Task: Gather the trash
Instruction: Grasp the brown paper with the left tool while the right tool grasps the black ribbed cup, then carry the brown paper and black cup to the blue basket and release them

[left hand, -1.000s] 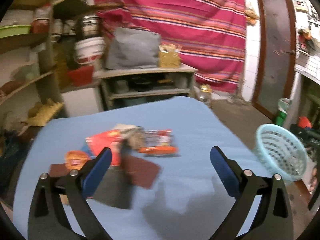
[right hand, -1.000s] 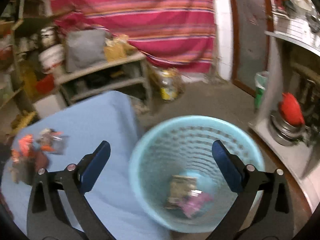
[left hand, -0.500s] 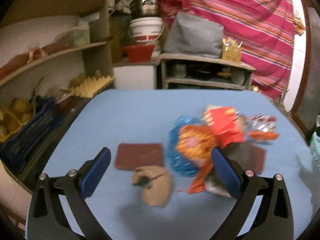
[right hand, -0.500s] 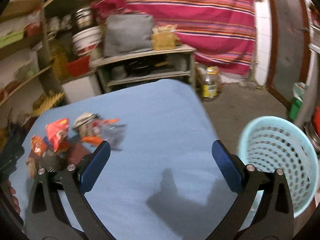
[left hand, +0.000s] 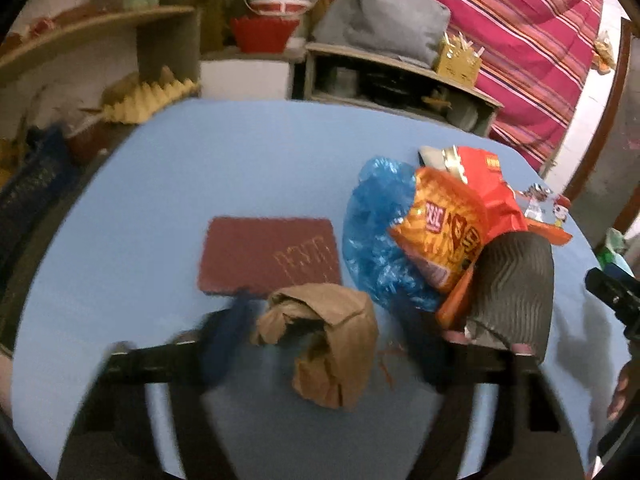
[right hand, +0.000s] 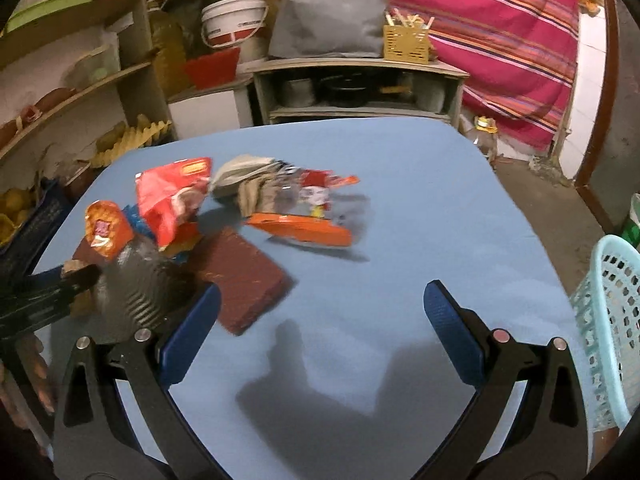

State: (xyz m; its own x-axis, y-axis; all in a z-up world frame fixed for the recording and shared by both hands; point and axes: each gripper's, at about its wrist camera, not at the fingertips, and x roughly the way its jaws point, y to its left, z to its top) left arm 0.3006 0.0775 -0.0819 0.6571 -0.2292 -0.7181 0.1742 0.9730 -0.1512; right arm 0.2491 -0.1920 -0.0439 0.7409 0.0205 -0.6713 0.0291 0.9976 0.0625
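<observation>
Crumpled brown paper point(left hand: 320, 340) lay on the blue bench point(left hand: 260, 168), directly between the fingers of the left gripper point(left hand: 316, 344) and slightly toward the near edge. Long axis ran from upper left to lower right, roughly along the pointing line, with a folded end nearest the left finger. Left gripper jaws were closing, blurred with motion, paper between them but pads not clearly pressing yet. Just beyond sat a dark red pad point(left hand: 270, 256); to the right, a blue plastic bag point(left hand: 372, 232), an orange snack packet point(left hand: 444, 224) and a ribbed grey sheet point(left hand: 516, 280). Right gripper point(right hand: 320, 324) hung wide and empty over bare bench, well apart from the paper. Pale blue basket point(right hand: 612, 320) stood off its right side. Left hand judged nearer, so better placed.
</observation>
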